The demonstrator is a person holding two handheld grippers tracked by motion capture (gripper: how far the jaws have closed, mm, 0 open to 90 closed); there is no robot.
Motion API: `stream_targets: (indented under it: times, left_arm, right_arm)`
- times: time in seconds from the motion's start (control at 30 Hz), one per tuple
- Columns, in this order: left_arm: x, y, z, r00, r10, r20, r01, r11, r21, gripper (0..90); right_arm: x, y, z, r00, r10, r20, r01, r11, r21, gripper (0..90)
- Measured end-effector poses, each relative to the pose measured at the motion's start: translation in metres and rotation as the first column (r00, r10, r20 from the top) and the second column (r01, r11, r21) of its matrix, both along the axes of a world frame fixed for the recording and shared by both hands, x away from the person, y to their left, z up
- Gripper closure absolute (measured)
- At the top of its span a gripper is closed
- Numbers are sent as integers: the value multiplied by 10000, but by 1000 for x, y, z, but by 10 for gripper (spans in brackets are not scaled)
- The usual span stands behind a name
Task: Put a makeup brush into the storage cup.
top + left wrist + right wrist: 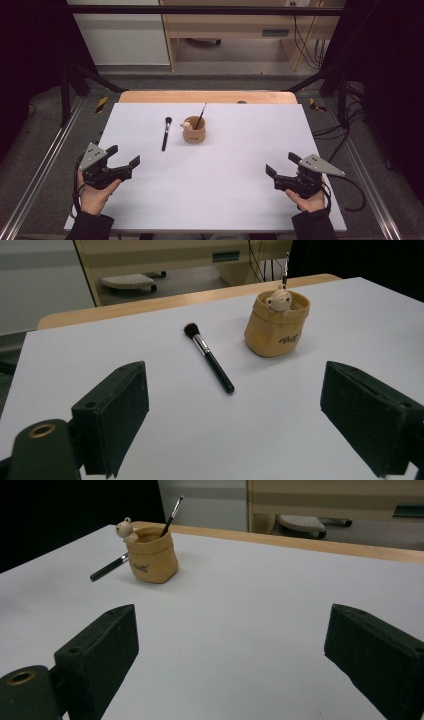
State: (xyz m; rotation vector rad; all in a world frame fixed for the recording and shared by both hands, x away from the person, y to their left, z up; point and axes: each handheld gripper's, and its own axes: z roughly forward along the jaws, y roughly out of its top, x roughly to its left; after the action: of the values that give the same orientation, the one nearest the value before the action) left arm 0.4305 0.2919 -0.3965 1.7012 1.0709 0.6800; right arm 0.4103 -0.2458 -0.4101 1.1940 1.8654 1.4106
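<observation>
A tan sack-shaped holder (194, 131) (276, 326) (151, 555) with a small bear figure on its rim stands toward the back middle of the white table. A thin brush (201, 116) (172, 515) leans inside it. To its left a black makeup brush (165, 133) (208, 357) (108, 568) lies flat on the table, bristles pointing away. My left gripper (123, 156) (235, 425) is open near the front left, nothing between its fingers. Near the front right, my right gripper (282, 165) (230, 660) is open too and holds nothing.
The white table top (225, 180) has a wooden strip (207, 97) along its far edge. Black frame posts stand at both sides. Beyond the table are a wooden desk (240, 25) and hanging cables (310, 50).
</observation>
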Motion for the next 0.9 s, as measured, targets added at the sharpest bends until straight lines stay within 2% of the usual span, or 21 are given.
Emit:
stream_targets:
  times: [0.1,0.27,0.37,0.5,0.6,0.9]
  left_arm:
    - [5,-2,3,10000,22,-43,-22,10000,20,115]
    - [18,-11,10,9998,-81,-197,88,9993,363,115]
    - [25,-15,12,9996,-114,-262,125,9990,433,115]
    - [32,-20,13,9993,-144,-337,162,9985,526,116]
    - [41,-25,13,9989,-151,-441,184,9971,744,117]
    - [60,-33,11,9972,-181,-721,247,9956,904,121]
  right_arm:
    - [0,0,0,10000,4,-25,-4,10000,-24,78]
    - [0,0,0,10000,15,-8,-15,10000,-12,79]
    - [0,1,0,10000,18,-14,-18,10000,-63,80]
    - [0,1,0,10000,25,-59,-26,10000,-48,81]
    - [0,2,0,9999,-12,-109,12,10000,-40,81]
    - [0,3,0,10000,8,-67,-9,10000,-85,81]
